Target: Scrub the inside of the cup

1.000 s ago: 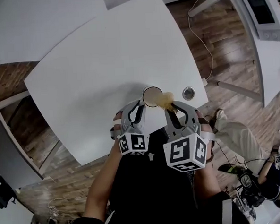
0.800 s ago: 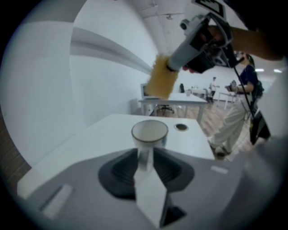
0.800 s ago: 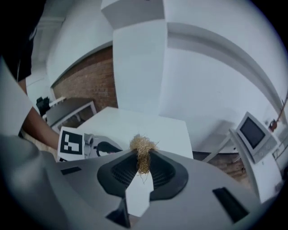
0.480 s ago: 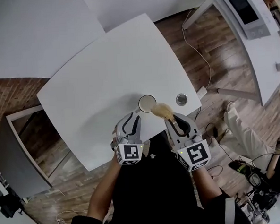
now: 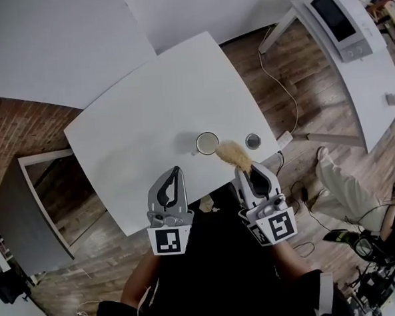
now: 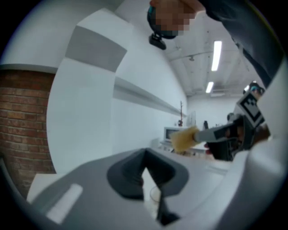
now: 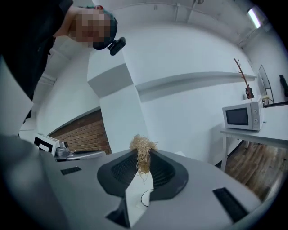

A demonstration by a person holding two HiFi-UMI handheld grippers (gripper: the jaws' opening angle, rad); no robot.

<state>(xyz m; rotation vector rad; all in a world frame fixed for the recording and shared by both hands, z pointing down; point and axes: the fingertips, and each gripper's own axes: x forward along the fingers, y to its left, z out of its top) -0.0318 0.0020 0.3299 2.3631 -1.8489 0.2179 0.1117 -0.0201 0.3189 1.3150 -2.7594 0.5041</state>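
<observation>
While the left claw [image 6: 145, 157] stands pressed together, its jaws having just closed, nothing lies between them. Right claw [image 7: 144, 156]: pinching a tuft of straw-coloured scrubber [image 7: 142, 146]. The fibres stick out past the jaw tips and hang a little way down between them. Both claws point roughly level, side by side but apart, over the near edge of the white table [image 5: 141, 117], marker cubes toward the person. In the left gripper view the right claw shows off to the right, scrubber at its tip.

Cup [image 5: 206, 143]: upright on the table, mouth up, ahead of both claws and lower than them, touched by neither. It sits between the lines of the two claws, nearer the right one. In the head view the scrubber's far end reads just beside the cup's rim, but the right gripper view puts the cup well below the tuft, so they are apart. Each gripper view shows the cup as a small ring under the jaw gap.

Small round metal disc [image 5: 252, 141]: on the table to the right of the cup, ahead of the right claw. Farther out, to the right of the right claw: microwave [image 7: 240, 116] on a separate table.
</observation>
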